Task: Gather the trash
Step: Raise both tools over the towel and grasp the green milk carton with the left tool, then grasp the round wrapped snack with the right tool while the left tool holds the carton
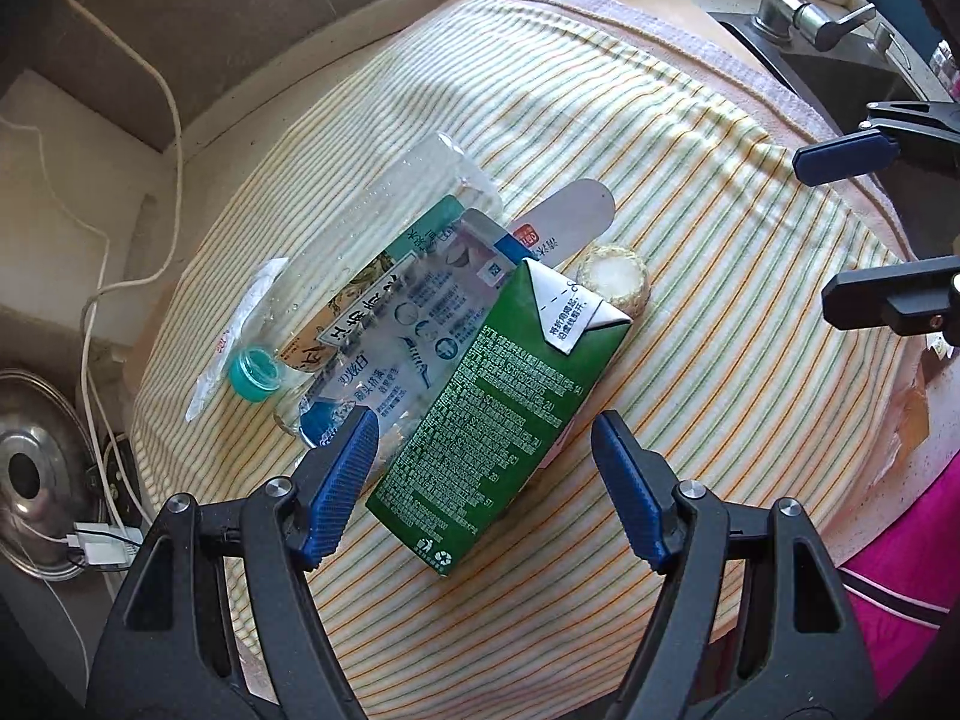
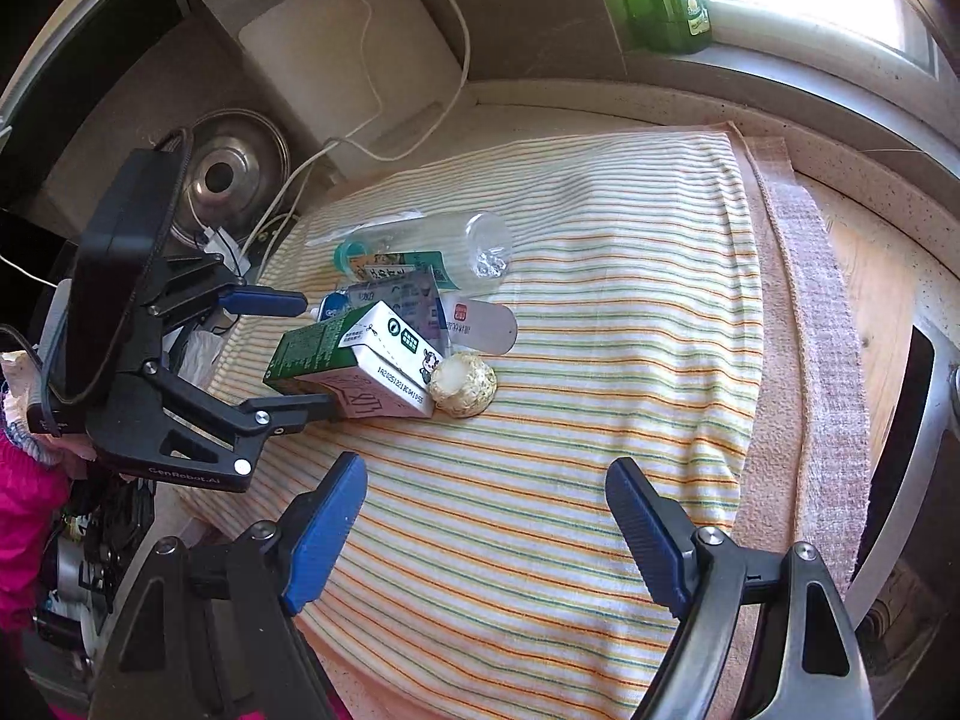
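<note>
A green drink carton lies on its side on the striped cloth. Behind it are a clear blister pack, a clear bottle with a teal cap, a white tube and a round pale wrapper. My left gripper is open, pointing steeply down over the carton's near end, its blue pads on either side with a gap to each. The right wrist view shows the carton between the left gripper's fingers. My right gripper is open over bare cloth, nothing between its pads.
A sink with a metal tap lies beyond the cloth's far right. A steel pot lid and white cables sit off the cloth's left edge. A green bottle stands on the window sill. A pink sleeve is at lower right.
</note>
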A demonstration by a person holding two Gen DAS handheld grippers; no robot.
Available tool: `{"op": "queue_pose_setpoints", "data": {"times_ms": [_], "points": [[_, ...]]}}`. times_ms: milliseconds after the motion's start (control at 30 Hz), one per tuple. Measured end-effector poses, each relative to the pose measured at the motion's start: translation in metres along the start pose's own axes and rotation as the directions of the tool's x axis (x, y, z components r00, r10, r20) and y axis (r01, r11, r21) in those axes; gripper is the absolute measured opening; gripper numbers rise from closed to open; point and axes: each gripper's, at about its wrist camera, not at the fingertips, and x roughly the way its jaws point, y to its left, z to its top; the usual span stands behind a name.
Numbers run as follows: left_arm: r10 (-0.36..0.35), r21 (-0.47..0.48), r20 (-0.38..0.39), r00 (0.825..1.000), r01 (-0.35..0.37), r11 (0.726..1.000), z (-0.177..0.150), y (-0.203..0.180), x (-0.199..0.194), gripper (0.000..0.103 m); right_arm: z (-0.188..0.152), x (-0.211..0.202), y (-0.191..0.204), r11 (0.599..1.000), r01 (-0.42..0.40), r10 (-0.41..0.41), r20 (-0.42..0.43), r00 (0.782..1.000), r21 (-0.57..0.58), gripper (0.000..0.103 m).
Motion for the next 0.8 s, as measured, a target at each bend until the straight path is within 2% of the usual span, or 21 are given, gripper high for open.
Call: {"op": "queue_pose_setpoints", "data": {"times_ms": [167, 333, 400, 633, 733, 800], "points": [[-0.046, -0.052, -0.024, 0.999, 0.044, 0.998, -0.003, 0.007, 0.013, 0.076, 0.007, 0.007, 0.0, 1.0, -0.009, 0.009, -0.006, 1.0, -0.009, 0.083], [-0.102, -0.152, 0.034, 0.994, 0.106, 0.983, -0.014, 0.017, 0.007, 0.075, 0.014, 0.022, -0.001, 1.0, -0.026, 0.026, -0.03, 0.999, -0.005, 0.074], [-0.102, -0.184, 0.047, 0.994, 0.109, 0.977, -0.017, 0.022, 0.003, 0.066, 0.016, 0.028, -0.002, 1.0, -0.03, 0.03, -0.039, 0.999, -0.002, 0.074], [-0.129, -0.325, 0.032, 0.991, 0.132, 0.936, -0.037, 0.048, -0.003, 0.049, 0.019, 0.042, -0.002, 0.999, -0.041, 0.042, -0.064, 0.997, 0.01, 0.074], [-0.167, -0.377, 0.03, 0.985, 0.166, 0.911, -0.046, 0.056, -0.006, 0.045, 0.022, 0.048, -0.001, 0.999, -0.046, 0.046, -0.07, 0.996, 0.005, 0.074], [-0.168, -0.387, 0.027, 0.985, 0.165, 0.907, -0.049, 0.058, -0.006, 0.043, 0.025, 0.054, 0.002, 0.999, -0.044, 0.043, -0.073, 0.996, -0.011, 0.074]]}}
